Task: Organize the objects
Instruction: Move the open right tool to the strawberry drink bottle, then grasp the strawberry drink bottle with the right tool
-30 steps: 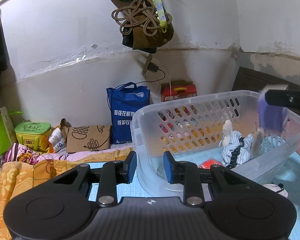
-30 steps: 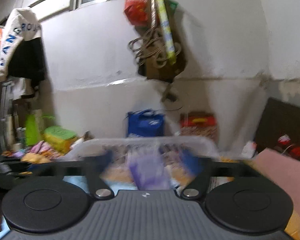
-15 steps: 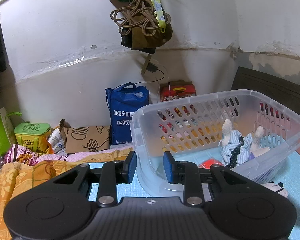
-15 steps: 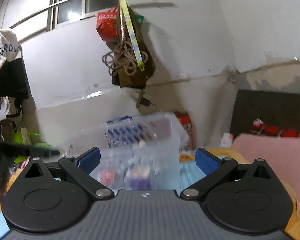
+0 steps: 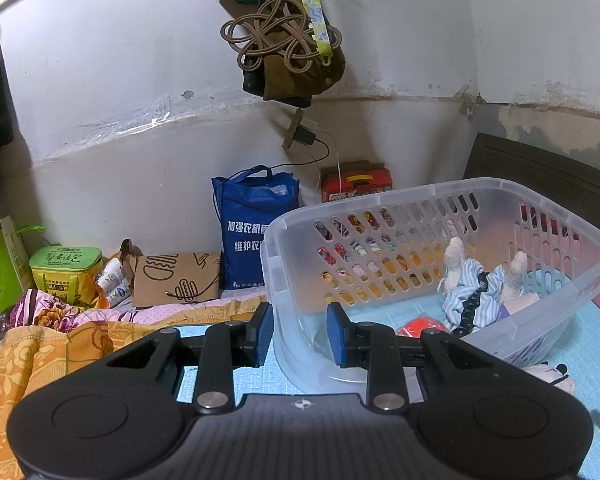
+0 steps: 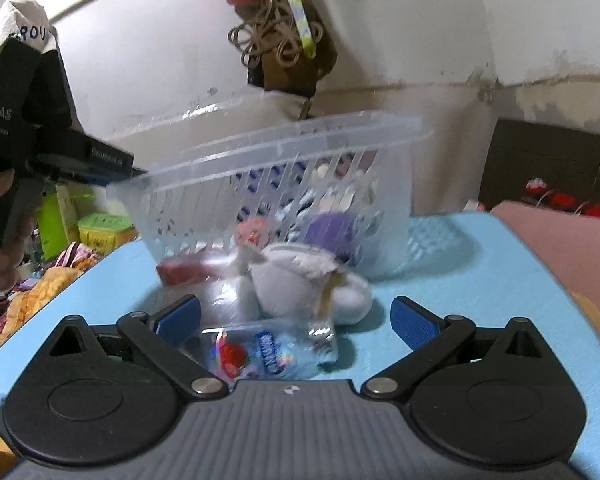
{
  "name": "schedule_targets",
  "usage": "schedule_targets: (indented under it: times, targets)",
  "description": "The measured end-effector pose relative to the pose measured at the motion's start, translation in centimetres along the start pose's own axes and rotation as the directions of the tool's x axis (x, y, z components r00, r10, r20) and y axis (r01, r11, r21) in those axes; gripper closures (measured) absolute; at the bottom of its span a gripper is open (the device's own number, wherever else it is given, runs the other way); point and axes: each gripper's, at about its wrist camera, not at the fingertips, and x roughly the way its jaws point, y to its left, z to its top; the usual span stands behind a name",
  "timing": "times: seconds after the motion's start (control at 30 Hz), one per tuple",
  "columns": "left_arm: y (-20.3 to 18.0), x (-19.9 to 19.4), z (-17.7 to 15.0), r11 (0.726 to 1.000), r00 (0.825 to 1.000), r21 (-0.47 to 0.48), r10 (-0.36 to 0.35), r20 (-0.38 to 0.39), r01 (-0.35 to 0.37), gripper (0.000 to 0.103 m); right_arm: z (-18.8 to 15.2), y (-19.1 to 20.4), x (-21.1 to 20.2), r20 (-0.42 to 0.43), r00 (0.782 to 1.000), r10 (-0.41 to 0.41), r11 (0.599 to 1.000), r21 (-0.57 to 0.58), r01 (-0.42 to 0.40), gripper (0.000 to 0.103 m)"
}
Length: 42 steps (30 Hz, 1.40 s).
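The clear slotted basket (image 5: 440, 216) stands on the blue worktop (image 6: 480, 280) and holds a striped cloth doll (image 5: 466, 284) and a red item; in the right view something purple also shows through its wall. The left tool (image 5: 299, 334) is partly closed on the basket's near corner, one pad outside the wall and one inside. Whether the pads actually press the plastic cannot be told. If that grip is loose, a push from the other side could slide or tip the light basket.

Outside the basket lie a white plush toy (image 6: 300, 284) and, nearest, a small blue snack packet (image 6: 268, 354). The right tool (image 6: 296, 320) is wide open and empty, straddling the packet. The likely trouble: the flat, slippery packet slips from the pads, or the pads catch the plush toy just behind it.
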Motion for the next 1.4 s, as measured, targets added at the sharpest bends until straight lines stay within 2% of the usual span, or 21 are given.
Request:
schedule_targets:
  times: [0.13, 0.27, 0.37, 0.47, 0.5, 0.53, 0.57, 0.67, 0.73, 0.93, 1.4]
  targets:
    - [0.0, 0.0, 0.0, 1.0, 1.0, 0.001, 0.0, 0.0, 0.0, 0.07, -0.5, 1.0, 0.5, -0.045, 0.999, 0.007, 1.0, -0.009, -0.008, 0.0]
    - [0.0, 0.0, 0.0, 1.0, 1.0, 0.006, 0.0, 0.001, 0.0, 0.07, -0.8, 1.7, 2.1, -0.148, 0.989, -0.002, 1.0, -0.023, -0.002, 0.0]
    - [0.0, 0.0, -0.1, 1.0, 1.0, 0.009, -0.002, 0.003, 0.002, 0.07, -0.8, 0.8, 2.5, -0.17, 0.985, 0.012, 1.0, 0.031, -0.007, 0.0]
    - [0.0, -0.1, -0.1, 1.0, 1.0, 0.009, -0.002, 0.003, 0.002, 0.07, -1.0, 0.7, 2.3, -0.162, 0.987, -0.002, 0.999, 0.038, 0.008, 0.001]
    - [0.0, -0.1, -0.1, 1.0, 1.0, 0.009, -0.002, 0.002, 0.002, 0.07, -1.0, 0.9, 2.2, -0.158, 0.987, -0.006, 1.0, 0.026, 0.011, 0.004]
    - [0.1, -0.1, -0.1, 1.0, 1.0, 0.008, -0.001, 0.002, 0.001, 0.07, -1.0, 1.1, 2.0, -0.148, 0.989, -0.007, 1.0, 0.014, 0.009, 0.013]
    - [0.0, -0.2, -0.2, 1.0, 1.0, 0.009, -0.001, 0.002, 0.001, 0.07, -1.2, 1.3, 1.7, -0.13, 0.991, 0.001, 1.0, 0.001, -0.001, 0.017]
    - [0.0, -0.3, -0.2, 1.0, 1.0, 0.012, -0.001, 0.004, 0.001, 0.07, -1.3, 1.5, 1.3, -0.096, 0.995, -0.023, 1.0, -0.018, 0.021, 0.017]
    - [0.1, -0.3, -0.3, 1.0, 1.0, 0.012, -0.001, 0.005, 0.001, 0.07, -1.4, 1.5, 0.5, -0.039, 0.999, -0.02, 1.0, -0.021, 0.019, 0.017]
    - [0.1, -0.3, -0.2, 1.0, 1.0, 0.009, -0.001, 0.005, 0.001, 0.07, -1.5, 1.2, -0.5, 0.052, 0.998, -0.032, 0.999, -0.007, 0.033, 0.018]
    - [0.2, -0.4, -0.1, 1.0, 1.0, 0.009, 0.002, 0.004, -0.002, 0.07, -1.2, -0.9, -2.8, 0.101, 0.995, -0.021, 0.999, 0.041, 0.017, 0.018]
